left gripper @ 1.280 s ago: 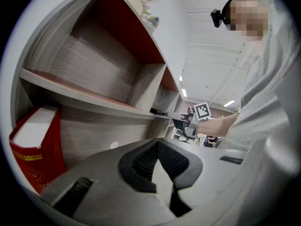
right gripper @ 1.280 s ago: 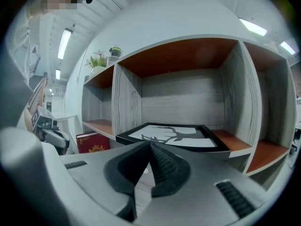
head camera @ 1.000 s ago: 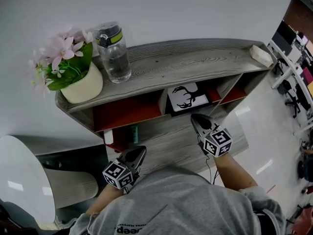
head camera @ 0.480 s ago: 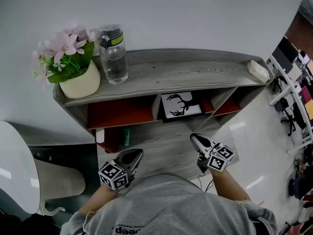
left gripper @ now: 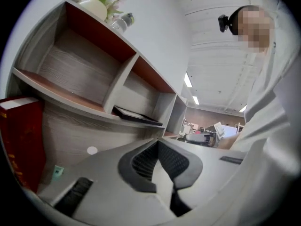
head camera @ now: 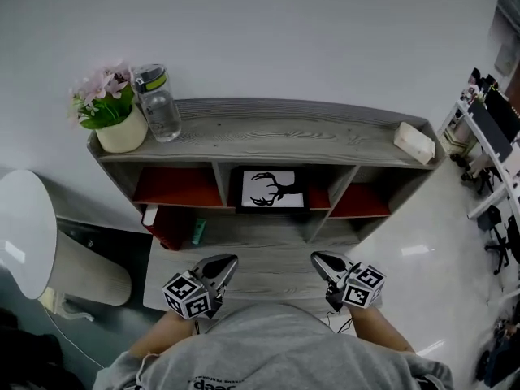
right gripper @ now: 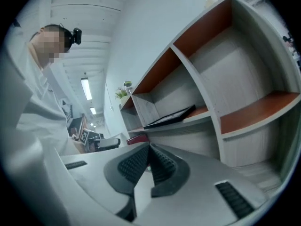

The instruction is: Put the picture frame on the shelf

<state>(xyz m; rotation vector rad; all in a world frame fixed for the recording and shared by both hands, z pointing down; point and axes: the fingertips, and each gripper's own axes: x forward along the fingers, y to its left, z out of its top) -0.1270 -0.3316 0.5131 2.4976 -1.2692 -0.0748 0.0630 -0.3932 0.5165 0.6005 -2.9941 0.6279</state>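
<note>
The picture frame [head camera: 272, 189], white with a black deer head, lies in the middle compartment of the grey wooden shelf [head camera: 268, 128]. It shows edge-on as a dark slab in the left gripper view [left gripper: 136, 117] and the right gripper view [right gripper: 170, 117]. My left gripper [head camera: 228, 262] hovers over the shelf's lower board, well in front of the frame, jaws together and empty. My right gripper [head camera: 317, 258] hangs at the same distance to the right, shut with nothing in it. Their tips show as the left gripper [left gripper: 157, 142] and the right gripper [right gripper: 149, 146] in their own views.
On the shelf top stand a potted pink flower [head camera: 114, 112], a water bottle [head camera: 157, 104] and a pale block [head camera: 414, 143]. A red book [head camera: 166, 226] and a small green item [head camera: 199, 231] sit at the lower left. A white round table [head camera: 28, 234] is at the left.
Both grippers have drawn back from the shelf toward the person. The head has pulled away, so the whole shelf now shows. The frame stays in its compartment.
</note>
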